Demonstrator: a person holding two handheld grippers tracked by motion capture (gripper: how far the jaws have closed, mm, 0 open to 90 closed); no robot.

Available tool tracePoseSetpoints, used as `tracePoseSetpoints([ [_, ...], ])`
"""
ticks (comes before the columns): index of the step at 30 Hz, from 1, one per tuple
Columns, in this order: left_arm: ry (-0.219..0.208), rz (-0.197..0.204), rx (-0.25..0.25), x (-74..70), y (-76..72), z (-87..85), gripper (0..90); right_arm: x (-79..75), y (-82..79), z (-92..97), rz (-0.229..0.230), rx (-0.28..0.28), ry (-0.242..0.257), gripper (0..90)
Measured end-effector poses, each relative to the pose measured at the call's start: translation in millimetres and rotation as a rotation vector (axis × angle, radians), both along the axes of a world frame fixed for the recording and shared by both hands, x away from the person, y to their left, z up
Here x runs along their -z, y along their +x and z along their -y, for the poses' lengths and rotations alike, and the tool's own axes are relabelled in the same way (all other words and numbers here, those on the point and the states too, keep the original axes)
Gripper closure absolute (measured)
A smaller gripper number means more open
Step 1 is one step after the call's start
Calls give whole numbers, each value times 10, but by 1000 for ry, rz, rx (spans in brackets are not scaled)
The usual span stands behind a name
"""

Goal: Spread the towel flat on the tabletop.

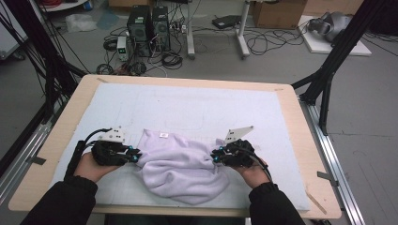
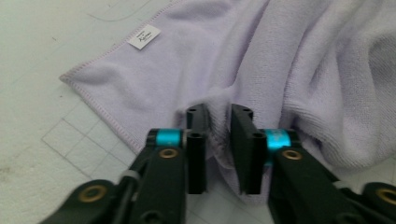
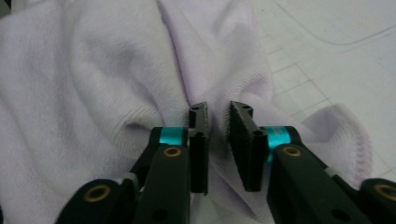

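Left tongs [image 1: 136,156] pinch a fold at the left edge of the towel [image 1: 180,164]; right tongs [image 1: 215,156] pinch a fold at its right. Towel bunched on desk [image 1: 300,140].

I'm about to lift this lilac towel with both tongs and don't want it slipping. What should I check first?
1. Left tongs have cloth between the jaws: ok, a fold of the towel sits in the narrow gap.
2. Right tongs have cloth between the jaws: ok, a bunched fold runs through them.
3. Both grips firm: cannot tell, a gap remains on each side.
4. Grips on opposite sides of the towel: ok, seen from the high view.
5. Towel spread flat: not ok, it is bunched in the middle.
6. Label free of the tongs: ok, it lies near the far hem.
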State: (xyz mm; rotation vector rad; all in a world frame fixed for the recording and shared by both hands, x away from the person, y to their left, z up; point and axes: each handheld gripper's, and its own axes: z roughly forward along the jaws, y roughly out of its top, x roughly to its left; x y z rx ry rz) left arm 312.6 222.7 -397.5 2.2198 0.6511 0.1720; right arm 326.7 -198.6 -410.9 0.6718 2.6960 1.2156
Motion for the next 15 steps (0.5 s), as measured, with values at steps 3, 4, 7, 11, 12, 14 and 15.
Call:
tracePoseSetpoints([
  [3, -44, 4, -13, -85, 78, -1, 637, -80, 36, 55, 3, 25, 45, 699],
  [4, -58, 8, -18, -112, 112, 11, 633, -102, 51, 78, 4, 33, 50, 685],
  [7, -82, 13, -41, -141, 230, 67, 627, -112, 107, 158, 5, 61, 48, 651],
  [11, -44, 9, -81, -11, 362, 145, 628, -16, 167, 266, -31, 93, 55, 603],
  [12, -23, 10, -88, 33, 386, 163, 642, 17, 170, 278, -41, 100, 51, 581],
  [14, 5, -4, -93, 122, 439, 197, 661, 78, 177, 289, -59, 98, 42, 576],
  [15, 14, -9, -91, 146, 454, 207, 662, 109, 182, 291, -66, 98, 42, 570],
])
